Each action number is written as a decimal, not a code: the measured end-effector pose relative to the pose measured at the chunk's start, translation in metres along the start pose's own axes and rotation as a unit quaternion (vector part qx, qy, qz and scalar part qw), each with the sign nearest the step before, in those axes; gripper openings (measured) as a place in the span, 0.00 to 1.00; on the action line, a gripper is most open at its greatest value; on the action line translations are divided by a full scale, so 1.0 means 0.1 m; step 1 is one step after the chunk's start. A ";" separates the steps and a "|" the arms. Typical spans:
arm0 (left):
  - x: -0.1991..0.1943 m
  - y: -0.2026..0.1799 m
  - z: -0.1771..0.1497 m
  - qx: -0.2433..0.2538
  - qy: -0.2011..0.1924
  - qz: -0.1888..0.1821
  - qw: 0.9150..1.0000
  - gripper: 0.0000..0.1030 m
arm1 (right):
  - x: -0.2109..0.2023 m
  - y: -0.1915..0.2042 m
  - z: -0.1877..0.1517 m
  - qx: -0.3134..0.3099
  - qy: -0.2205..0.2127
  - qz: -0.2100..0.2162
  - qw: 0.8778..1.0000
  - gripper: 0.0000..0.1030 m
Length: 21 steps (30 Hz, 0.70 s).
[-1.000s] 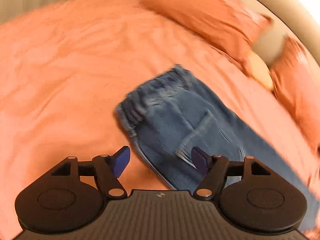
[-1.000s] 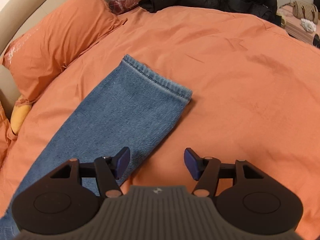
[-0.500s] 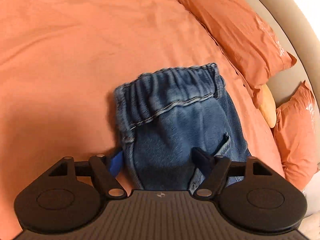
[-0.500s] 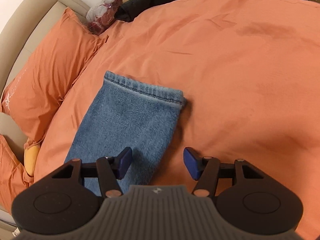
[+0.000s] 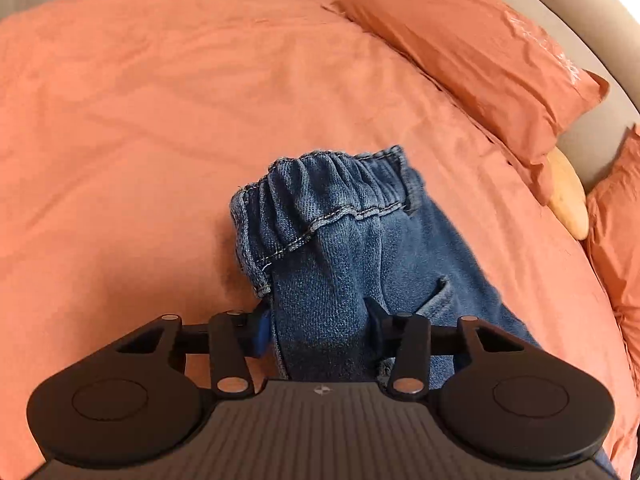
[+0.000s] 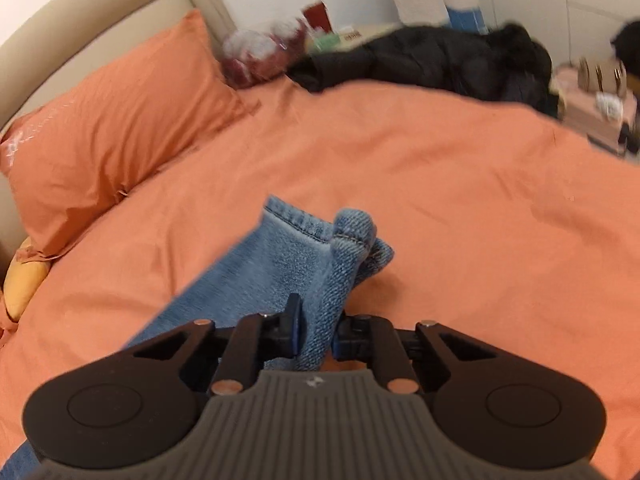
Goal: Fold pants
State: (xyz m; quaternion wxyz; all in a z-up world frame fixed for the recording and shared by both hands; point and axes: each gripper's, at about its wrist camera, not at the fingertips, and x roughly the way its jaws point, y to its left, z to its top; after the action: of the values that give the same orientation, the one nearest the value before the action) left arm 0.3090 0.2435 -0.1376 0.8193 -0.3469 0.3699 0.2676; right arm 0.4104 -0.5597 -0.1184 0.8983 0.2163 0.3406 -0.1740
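**Entry: denim pants on bed, both ends taken up for the fold**

- Pants (image 5: 352, 264): blue denim, laid lengthwise on the orange bed cover (image 5: 140, 128). Waist end lies directly ahead of the left gripper; the leg hem (image 6: 316, 236) lies directly ahead of the right gripper.
- Left gripper (image 5: 320, 328): jaws closing, with a bunched ridge of cloth just below the elastic waistband (image 5: 320, 196) standing between them. The blue pad on its left side touches the cloth edge; the right finger presses into the denim beside the back pocket (image 5: 436, 296).
- Right gripper (image 6: 318, 330): jaws closing, pinched nearly together on a narrow pleat of the hem end, which rises off the cover ahead of the fingers.
- Surroundings: orange pillow (image 6: 112, 120) ahead and to the left of the right gripper; black jacket (image 6: 432, 60) far ahead of it, at the bed's far edge.
- Step in hand (judged): securing both ends before a lengthwise or end-to-end fold.
- Next move calls for: a firm grip confirmed on the left side, then both ends lifted together and kept taut, so the cloth neither sags nor slips while one end is carried over the other.
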 end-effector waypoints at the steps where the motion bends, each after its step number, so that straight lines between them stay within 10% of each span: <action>1: -0.04 -0.01 0.05 0.004 0.001 -0.003 1.000 0.50 | -0.11 0.08 0.04 -0.010 -0.005 -0.003 1.000 0.07; 10: -0.66 0.38 0.63 0.031 -0.017 -0.015 0.999 0.48 | -1.35 0.52 0.02 -0.059 -0.004 0.016 0.998 0.06; 21: -0.62 1.50 0.67 0.053 0.045 0.034 0.997 0.49 | -1.75 -0.25 -1.36 0.033 0.134 -0.007 0.990 0.06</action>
State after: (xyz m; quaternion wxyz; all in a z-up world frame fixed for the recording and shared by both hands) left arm 0.1966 0.3757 -0.1118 0.8096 -0.3017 0.4318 0.2590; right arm 0.2022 -0.4825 -0.0968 0.8356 0.2648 0.4536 -0.1608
